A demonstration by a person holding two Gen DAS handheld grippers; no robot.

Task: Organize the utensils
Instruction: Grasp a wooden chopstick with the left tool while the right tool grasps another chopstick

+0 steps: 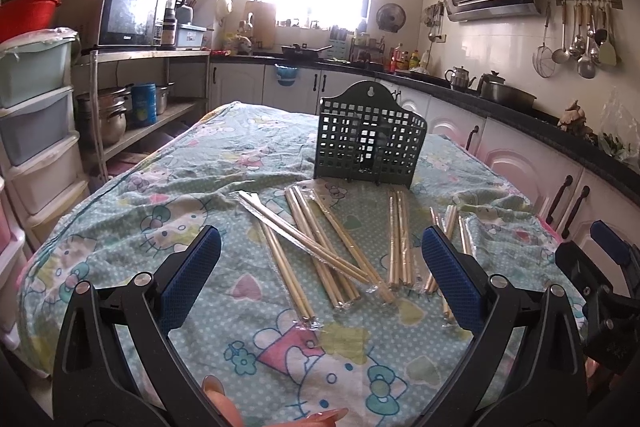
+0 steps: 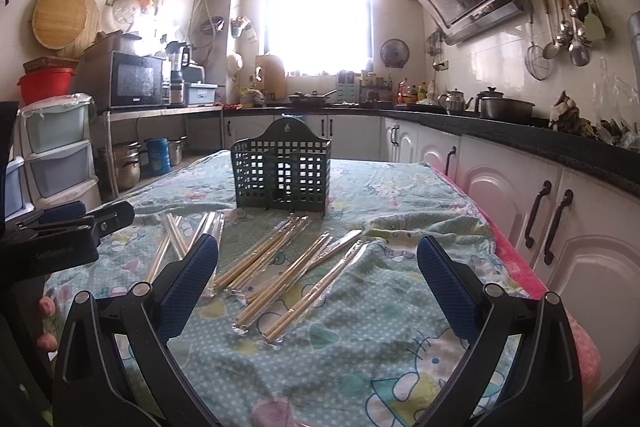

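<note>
Left wrist view: we hold the left gripper (image 1: 320, 279) spread wide, empty, above the wrapped chopsticks (image 1: 316, 247).
Right gripper (image 2: 318, 275): also wide, nothing held.
Holder (image 1: 370, 137): upright on the tablecloth (image 1: 160, 187), just behind the pairs.
Risk: overlapping, slick wrappers — we judge 1 pinch may drag 2 pairs or slip.

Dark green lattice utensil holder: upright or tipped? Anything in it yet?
Upright; the dark green lattice utensil holder stands on the tablecloth, apparently empty. The wrapped chopsticks all lie in front.
</note>
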